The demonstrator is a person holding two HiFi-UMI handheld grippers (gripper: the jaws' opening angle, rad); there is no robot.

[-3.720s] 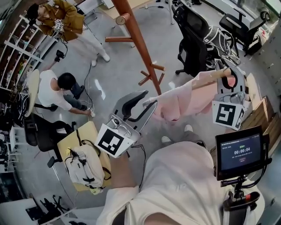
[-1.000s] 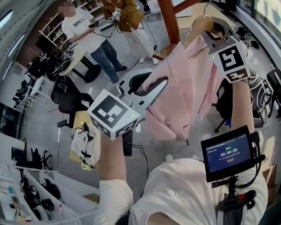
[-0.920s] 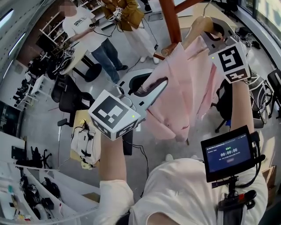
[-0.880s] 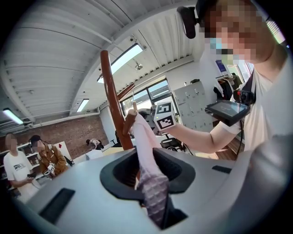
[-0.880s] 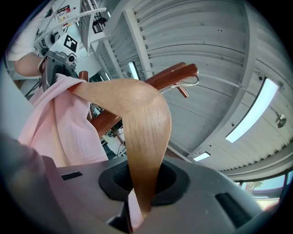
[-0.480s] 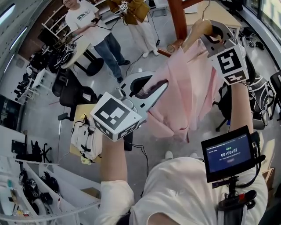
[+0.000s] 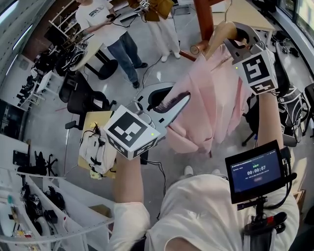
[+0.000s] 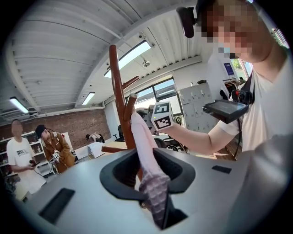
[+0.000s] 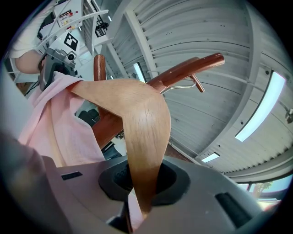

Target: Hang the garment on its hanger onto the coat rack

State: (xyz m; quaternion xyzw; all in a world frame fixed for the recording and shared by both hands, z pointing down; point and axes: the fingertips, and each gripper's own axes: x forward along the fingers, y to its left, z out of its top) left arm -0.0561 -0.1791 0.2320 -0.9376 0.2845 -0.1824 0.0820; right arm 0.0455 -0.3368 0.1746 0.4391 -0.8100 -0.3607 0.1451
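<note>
Your screen [image 7: 255,174] at 4 o'clock reads 00:00:07, was 00:00:06. Left gripper [image 7: 170,102] pinches garment [image 7: 211,98]; right gripper [image 7: 236,35] clamps hanger [image 7: 220,33], now nearer coat rack [image 7: 203,14] at 12 o'clock.

We have the garment [image 7: 211,105] draped on the hanger [image 7: 220,35] just beside the coat rack [image 7: 202,14], the right gripper [image 7: 234,37] gripping the hanger's right arm, the left gripper [image 7: 169,102] gripping the garment's left side, and a backpack [image 7: 93,153] well below it.
</note>
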